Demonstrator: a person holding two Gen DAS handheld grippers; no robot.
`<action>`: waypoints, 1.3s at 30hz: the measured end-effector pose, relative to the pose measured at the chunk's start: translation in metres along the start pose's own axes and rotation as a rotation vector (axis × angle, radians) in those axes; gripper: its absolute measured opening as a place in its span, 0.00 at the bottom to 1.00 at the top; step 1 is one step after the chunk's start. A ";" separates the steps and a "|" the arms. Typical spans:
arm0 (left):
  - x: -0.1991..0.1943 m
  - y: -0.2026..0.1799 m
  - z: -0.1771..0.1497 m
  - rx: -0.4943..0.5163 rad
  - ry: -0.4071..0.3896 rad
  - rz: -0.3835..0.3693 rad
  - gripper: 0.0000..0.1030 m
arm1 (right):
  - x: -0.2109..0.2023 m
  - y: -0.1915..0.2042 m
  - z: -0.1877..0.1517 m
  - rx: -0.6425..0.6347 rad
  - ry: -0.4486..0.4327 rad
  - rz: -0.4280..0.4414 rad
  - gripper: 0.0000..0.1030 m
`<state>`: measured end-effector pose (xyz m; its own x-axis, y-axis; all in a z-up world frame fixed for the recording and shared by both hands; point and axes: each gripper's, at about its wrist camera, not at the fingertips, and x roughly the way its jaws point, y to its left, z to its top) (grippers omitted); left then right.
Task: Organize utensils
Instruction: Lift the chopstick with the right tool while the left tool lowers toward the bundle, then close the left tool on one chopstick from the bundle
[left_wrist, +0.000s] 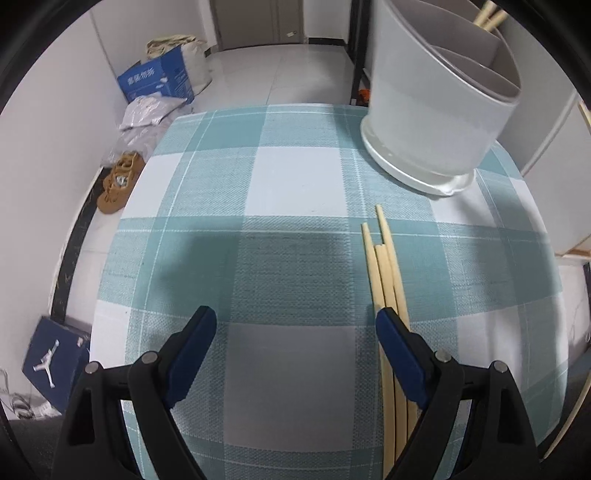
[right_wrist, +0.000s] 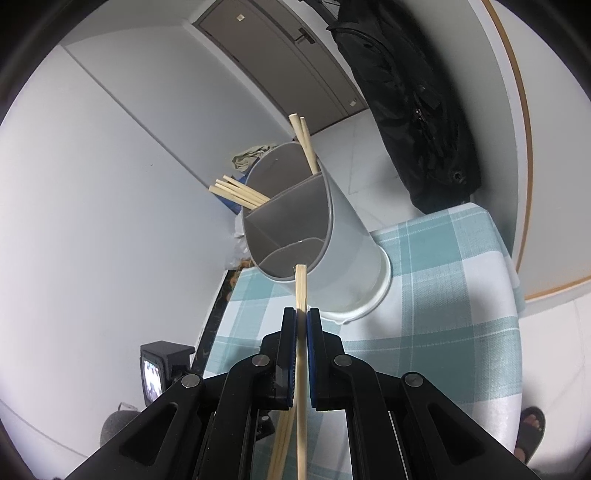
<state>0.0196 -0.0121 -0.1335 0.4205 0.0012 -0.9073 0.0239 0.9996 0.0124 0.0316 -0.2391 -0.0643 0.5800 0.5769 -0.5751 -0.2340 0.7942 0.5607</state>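
Checked teal tabletop (left_wrist: 295, 177), white divided holder (right_wrist: 332, 236) near its far edge. Right gripper (right_wrist: 301, 317) fingers clamped on chopsticks (right_wrist: 301, 288), probably two, tips at holder's rim. Left gripper (left_wrist: 295, 325) fingers apart beside loose chopsticks (left_wrist: 384, 266). Light, stiff, slippery; best pinched mid-length.

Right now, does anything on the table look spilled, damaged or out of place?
Nothing spilled or damaged. Three chopsticks lie loose on the checked tablecloth by the open left tongs, outside the holder. The right tongs grip more chopsticks.
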 end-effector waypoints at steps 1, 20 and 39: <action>0.000 0.001 0.001 0.000 -0.002 0.001 0.83 | 0.000 0.001 0.000 -0.007 -0.003 -0.005 0.05; 0.008 0.007 0.010 -0.027 0.035 -0.070 0.83 | 0.007 0.003 -0.004 -0.026 0.021 -0.033 0.05; 0.016 0.000 0.019 0.065 0.055 0.010 0.83 | 0.016 0.006 -0.009 -0.032 0.047 -0.040 0.05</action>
<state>0.0439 -0.0130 -0.1397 0.3707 0.0145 -0.9286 0.0795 0.9957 0.0473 0.0319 -0.2237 -0.0758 0.5519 0.5526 -0.6246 -0.2372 0.8220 0.5177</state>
